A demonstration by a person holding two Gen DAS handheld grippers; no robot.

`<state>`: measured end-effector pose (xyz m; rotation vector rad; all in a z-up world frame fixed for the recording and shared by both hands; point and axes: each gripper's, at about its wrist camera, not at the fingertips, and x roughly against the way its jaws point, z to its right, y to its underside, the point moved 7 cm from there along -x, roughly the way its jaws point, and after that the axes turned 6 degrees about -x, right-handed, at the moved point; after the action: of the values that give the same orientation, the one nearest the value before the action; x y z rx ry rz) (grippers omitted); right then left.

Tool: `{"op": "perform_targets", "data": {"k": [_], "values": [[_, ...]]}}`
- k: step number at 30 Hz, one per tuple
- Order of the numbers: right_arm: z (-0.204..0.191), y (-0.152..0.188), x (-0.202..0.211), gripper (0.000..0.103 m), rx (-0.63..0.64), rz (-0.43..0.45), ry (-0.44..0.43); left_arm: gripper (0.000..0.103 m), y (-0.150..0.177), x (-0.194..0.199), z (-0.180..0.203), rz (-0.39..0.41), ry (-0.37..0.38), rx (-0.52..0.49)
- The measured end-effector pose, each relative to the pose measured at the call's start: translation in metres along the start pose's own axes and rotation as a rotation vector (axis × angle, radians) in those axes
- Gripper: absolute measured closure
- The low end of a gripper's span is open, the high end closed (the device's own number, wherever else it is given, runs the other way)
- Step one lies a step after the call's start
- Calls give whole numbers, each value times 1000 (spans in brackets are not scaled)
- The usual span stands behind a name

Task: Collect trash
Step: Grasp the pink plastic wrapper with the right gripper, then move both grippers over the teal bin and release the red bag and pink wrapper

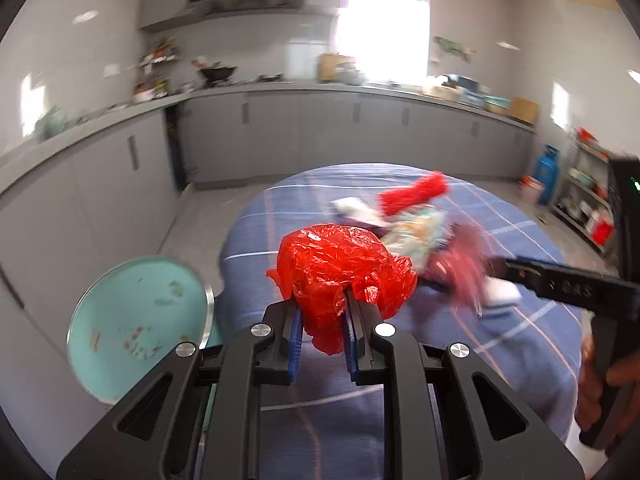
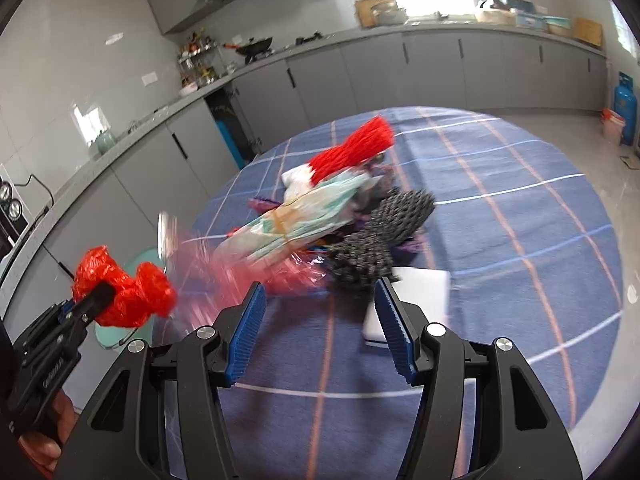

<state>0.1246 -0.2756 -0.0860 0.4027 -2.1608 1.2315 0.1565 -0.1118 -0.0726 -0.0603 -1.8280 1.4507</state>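
Note:
My left gripper (image 1: 322,312) is shut on a crumpled red plastic bag (image 1: 340,268) and holds it above the table's left edge; it shows in the right wrist view too (image 2: 124,294). My right gripper (image 2: 320,308) is open and empty, just in front of the trash pile: a red foam net (image 2: 352,152), a pale printed wrapper (image 2: 296,224), a dark grey foam net (image 2: 380,236), pink cellophane (image 2: 240,264) and a white napkin (image 2: 420,292). The pile also shows in the left wrist view (image 1: 412,216).
The round table wears a blue checked cloth (image 2: 500,208). A teal bin with a round swing lid (image 1: 140,312) stands at the table's left edge. Grey kitchen cabinets (image 1: 320,136) line the far walls. A blue gas cylinder (image 2: 624,112) stands at the far right.

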Motion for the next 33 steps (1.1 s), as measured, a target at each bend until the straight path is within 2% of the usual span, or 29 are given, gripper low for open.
{"op": "perform_targets", "data": {"k": [3,6,9,13,15,16,18,19,20,24,30,33], "values": [[-10,0,-12,46,-45,-57,-54,85,-1,3,-21,9,-43,58],[-10,-2,-6,46,-40,-25,-29,85,-1,8,-39,22,-90,65],[-15,4,-6,46,-55,-52,-52,85,0,9,-50,27,-129,64],[-27,21,-26,46,-18,-95,-10,85,2,7,-61,27,-139,98],[-30,28,-40,54,-10,-130,4,85,4,7,-63,22,-135,109],[-29,32,-47,62,-9,-158,16,85,4,8,-64,22,-139,108],[-28,38,-53,69,-31,-205,14,85,4,10,-67,27,-152,100],[-27,40,-54,76,-36,-219,13,85,4,11,-70,29,-159,100],[-27,41,-54,77,-37,-224,11,85,3,11,-72,30,-161,105],[-27,40,-34,82,-26,-190,8,85,7,12,-80,33,-166,130],[-28,26,12,82,-6,-63,39,85,12,13,-87,41,-182,154],[-41,13,20,82,18,-14,8,85,12,19,-96,55,-201,174]]}}
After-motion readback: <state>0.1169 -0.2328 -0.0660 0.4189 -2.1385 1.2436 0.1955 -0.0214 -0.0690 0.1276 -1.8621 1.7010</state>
